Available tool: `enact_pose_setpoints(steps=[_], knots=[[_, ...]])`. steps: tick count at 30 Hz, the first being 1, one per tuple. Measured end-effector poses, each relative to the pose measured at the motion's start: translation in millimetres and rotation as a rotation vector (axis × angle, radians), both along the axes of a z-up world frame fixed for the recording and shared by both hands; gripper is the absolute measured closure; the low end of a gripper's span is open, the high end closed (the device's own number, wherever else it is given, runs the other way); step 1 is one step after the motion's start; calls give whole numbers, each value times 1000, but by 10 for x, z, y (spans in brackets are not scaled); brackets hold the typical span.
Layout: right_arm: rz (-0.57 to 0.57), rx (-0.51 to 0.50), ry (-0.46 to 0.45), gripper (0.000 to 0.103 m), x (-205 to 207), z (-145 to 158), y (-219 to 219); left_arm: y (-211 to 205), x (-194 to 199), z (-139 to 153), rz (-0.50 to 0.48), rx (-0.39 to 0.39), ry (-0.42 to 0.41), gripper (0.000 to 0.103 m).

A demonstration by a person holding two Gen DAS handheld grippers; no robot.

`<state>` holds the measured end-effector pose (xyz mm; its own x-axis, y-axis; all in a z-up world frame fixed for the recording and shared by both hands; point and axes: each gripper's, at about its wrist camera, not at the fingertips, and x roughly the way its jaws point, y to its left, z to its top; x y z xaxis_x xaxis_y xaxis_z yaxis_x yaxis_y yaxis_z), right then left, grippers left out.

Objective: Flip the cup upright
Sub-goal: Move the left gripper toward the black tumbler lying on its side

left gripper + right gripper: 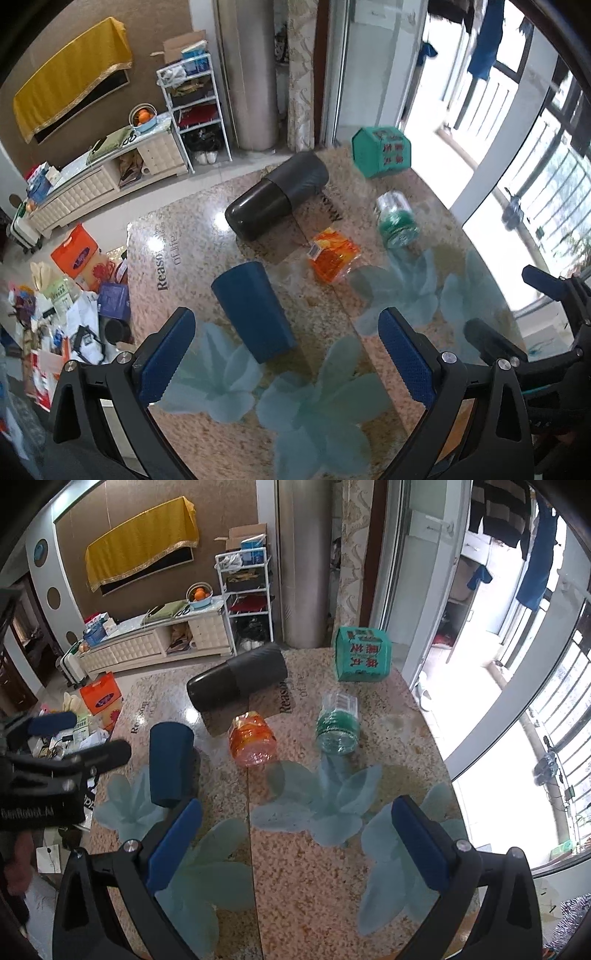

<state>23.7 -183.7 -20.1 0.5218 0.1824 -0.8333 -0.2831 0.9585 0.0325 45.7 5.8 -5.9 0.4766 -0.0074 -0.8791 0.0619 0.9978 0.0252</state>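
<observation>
A dark blue cup [255, 308] stands upside down on the speckled table [207, 229], with its closed base up. It also shows in the right wrist view [170, 762]. My left gripper [286, 352] is open and empty, just in front of the cup, with the cup's lower end between its blue pads [166, 358]. My right gripper [295, 843] is open and empty, to the right of the cup and nearer the table's front. The left gripper shows at the left edge of the right wrist view [79, 734].
A black cylinder [275, 197] lies on its side behind the cup. An orange bottle [332, 254], a green-labelled clear bottle [397, 221] and a green box [380, 151] lie further back. Clutter covers the floor on the left [66, 306]. The right gripper [517, 314] shows at the right.
</observation>
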Motion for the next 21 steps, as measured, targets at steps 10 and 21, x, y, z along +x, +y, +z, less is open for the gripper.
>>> enact_pose_setpoints(steps=[10, 21], knots=[[66, 11, 82, 0, 200, -257, 3, -117, 604, -138, -188, 109, 97, 3], [130, 12, 135, 0, 492, -421, 13, -251, 1419, -365, -316, 208, 141, 3]])
